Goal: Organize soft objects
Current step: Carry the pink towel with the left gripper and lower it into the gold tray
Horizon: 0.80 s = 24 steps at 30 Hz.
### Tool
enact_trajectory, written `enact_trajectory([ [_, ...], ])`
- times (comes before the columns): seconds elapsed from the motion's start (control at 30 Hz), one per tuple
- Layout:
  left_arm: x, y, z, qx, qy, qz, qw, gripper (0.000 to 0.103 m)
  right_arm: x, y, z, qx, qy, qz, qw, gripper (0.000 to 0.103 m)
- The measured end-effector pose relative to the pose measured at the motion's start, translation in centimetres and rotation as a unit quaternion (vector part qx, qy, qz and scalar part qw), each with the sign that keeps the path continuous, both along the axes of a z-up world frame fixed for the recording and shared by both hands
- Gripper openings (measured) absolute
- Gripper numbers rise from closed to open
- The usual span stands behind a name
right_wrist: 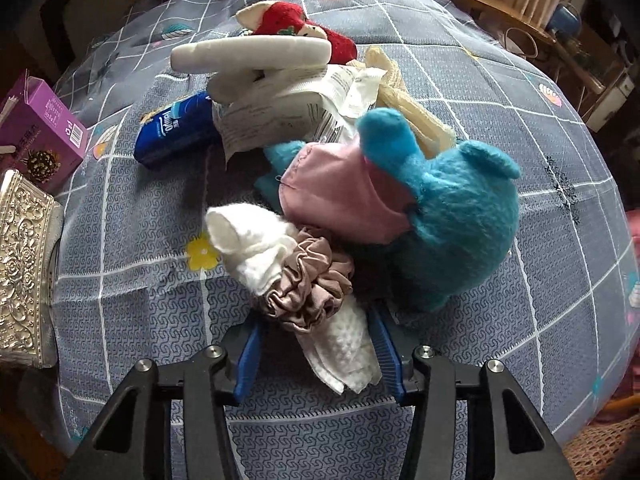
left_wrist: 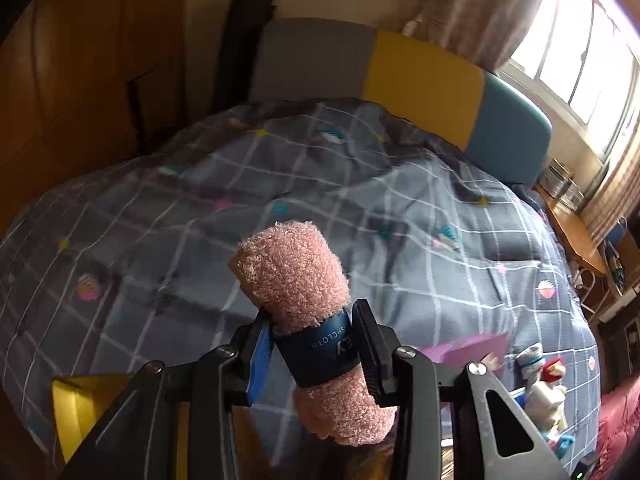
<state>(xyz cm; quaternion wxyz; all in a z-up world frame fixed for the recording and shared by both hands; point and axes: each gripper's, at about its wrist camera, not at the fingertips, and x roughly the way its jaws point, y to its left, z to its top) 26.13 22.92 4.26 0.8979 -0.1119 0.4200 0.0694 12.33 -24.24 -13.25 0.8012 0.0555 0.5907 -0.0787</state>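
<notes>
Grey checked bedding [left_wrist: 248,184] covers the bed below both cameras. My left gripper [left_wrist: 316,352] has its jaws clamped on a rolled pink washcloth [left_wrist: 296,276] by its blue band, lifted clear. My right gripper [right_wrist: 316,348] straddles a white cloth [right_wrist: 344,344] beside a scrunchie [right_wrist: 312,284], low centre; jaws half-wide, not pressing. I'd close squarely on cloth only. 1 purple box [right_wrist: 44,128] at left; contents unclear.
</notes>
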Motion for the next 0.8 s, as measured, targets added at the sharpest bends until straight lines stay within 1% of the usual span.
enact_trajectory([
  [0.07, -2.8, 1.5, -1.3, 0.006, 0.002, 0.006, 1.0, 0.038, -0.2, 0.3, 0.0, -0.009, 0.002, 0.003, 1.0, 0.049],
  [0.2, -8.2, 2.6, -4.2, 0.016, 0.016, 0.004, 0.9997, 0.038, -0.3, 0.9, -0.3, -0.029, 0.002, 0.01, 1.0, 0.045],
  [0.27, -10.4, 2.6, -6.6, 0.02, 0.035, 0.0, 0.9992, 0.038, -0.4, 1.1, -0.3, -0.037, 0.002, 0.009, 0.999, 0.038],
  [0.37, -12.6, 1.7, -9.9, 0.017, 0.063, -0.006, 0.9979, 0.039, -0.8, 1.6, -0.2, -0.048, 0.001, 0.01, 0.999, 0.035],
  [0.43, -14.1, 0.9, -11.5, 0.021, 0.074, -0.017, 0.9969, 0.04, -0.8, 2.2, -0.3, -0.057, -0.001, 0.015, 0.998, 0.031],
  [0.5, -15.0, 0.0, -12.2, 0.03, 0.075, -0.025, 0.9964, 0.041, -1.0, 2.5, -0.2, -0.065, -0.002, 0.02, 0.998, 0.029],
  [0.57, -15.6, -0.7, -12.6, 0.049, 0.072, -0.025, 0.9959, 0.042, -1.1, 2.9, -0.2, -0.072, -0.003, 0.024, 0.997, 0.028],
  [0.6, -15.7, -1.0, -12.7, 0.055, 0.071, -0.028, 0.9956, 0.046, -1.1, 3.1, -0.3, -0.074, -0.004, 0.024, 0.997, 0.028],
  [0.63, -16.0, -1.2, -12.7, 0.057, 0.066, -0.029, 0.9958, 0.053, -1.2, 3.3, -0.3, -0.077, -0.004, 0.025, 0.997, 0.028],
  [0.7, -16.5, -1.6, -12.7, 0.059, 0.054, -0.03, 0.9963, 0.062, -1.8, 3.3, 0.1, -0.08, -0.006, 0.026, 0.996, 0.028],
  [0.73, -16.9, -1.9, -12.3, 0.061, 0.046, -0.033, 0.9966, 0.064, -1.8, 3.4, 0.1, -0.081, -0.006, 0.027, 0.996, 0.027],
  [0.8, -17.3, -2.0, -11.8, 0.065, 0.035, -0.034, 0.9967, 0.065, -1.8, 3.6, 0.2, -0.083, -0.007, 0.029, 0.996, 0.026],
])
